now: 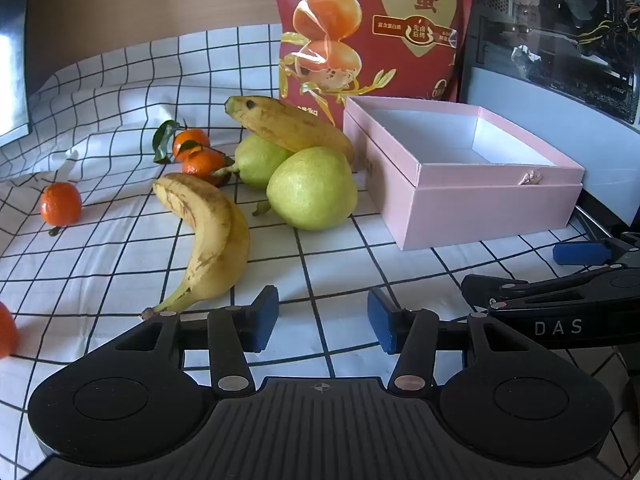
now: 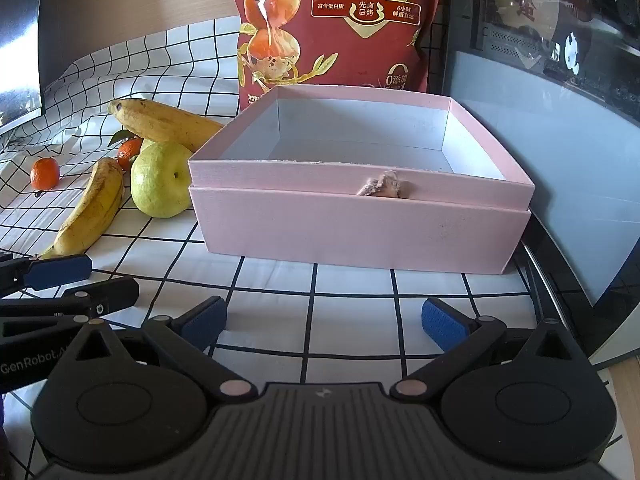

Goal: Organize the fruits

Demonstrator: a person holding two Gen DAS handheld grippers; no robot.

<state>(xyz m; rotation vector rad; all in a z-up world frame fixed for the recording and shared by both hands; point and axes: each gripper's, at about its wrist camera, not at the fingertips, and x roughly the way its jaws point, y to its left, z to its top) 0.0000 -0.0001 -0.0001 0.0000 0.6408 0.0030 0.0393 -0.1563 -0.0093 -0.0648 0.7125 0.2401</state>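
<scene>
In the left wrist view two bananas, two green pears and several tangerines lie on the checked cloth. An empty pink box stands to their right. My left gripper is open, low over the cloth, just short of the near banana's stem. My right gripper is open wide in front of the pink box, with nothing between its fingers. The near banana and a pear lie left of that box.
A red snack bag stands behind the box. A glass-sided computer case walls off the right, and a monitor stands at the far left. The cloth rises in folds at the back left. The two grippers sit side by side.
</scene>
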